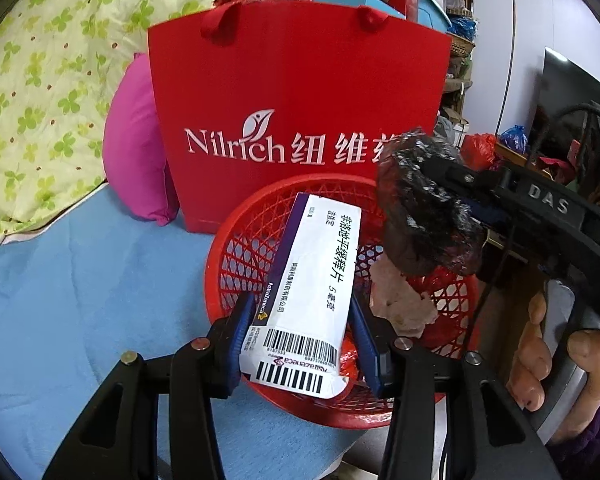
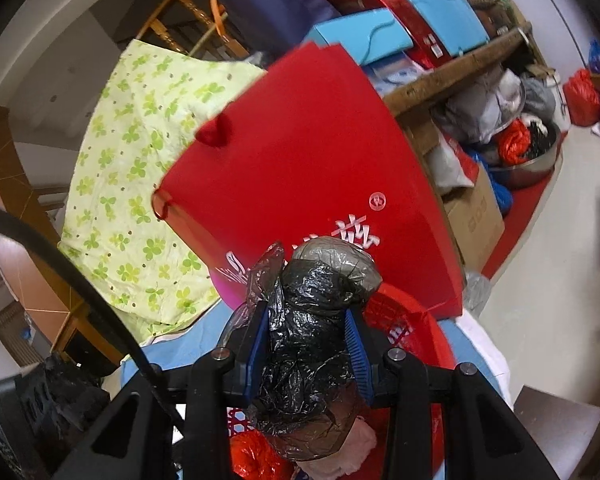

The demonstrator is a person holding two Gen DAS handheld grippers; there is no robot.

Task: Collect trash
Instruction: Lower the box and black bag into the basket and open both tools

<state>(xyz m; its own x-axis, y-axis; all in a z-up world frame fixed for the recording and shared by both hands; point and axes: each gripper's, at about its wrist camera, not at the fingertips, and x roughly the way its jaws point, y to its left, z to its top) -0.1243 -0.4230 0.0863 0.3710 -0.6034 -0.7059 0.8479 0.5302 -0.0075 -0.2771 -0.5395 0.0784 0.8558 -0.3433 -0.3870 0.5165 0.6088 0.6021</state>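
Observation:
In the left wrist view my left gripper (image 1: 304, 312) is shut on a white medicine box (image 1: 312, 276) with barcodes, held over a round red mesh basket (image 1: 236, 248). Crumpled pink paper (image 1: 400, 300) and red wrapping lie inside the basket. My right gripper (image 2: 310, 340) is shut on a crumpled black plastic bag (image 2: 312, 320), blue pads (image 2: 356, 344) pressing its sides. That same bag (image 1: 424, 208) hangs over the basket's right side in the left wrist view, with a person's hand (image 1: 540, 344) on the right gripper's handle. The basket's rim (image 2: 420, 320) shows just beyond the bag.
A tall red Nilrich paper bag (image 1: 292, 100) stands right behind the basket on a blue cloth (image 1: 80, 300). A pink cushion (image 1: 136, 148) and a green clover quilt (image 1: 40, 80) lie to its left. Boxes, bags and a metal basin (image 2: 532, 160) crowd the right.

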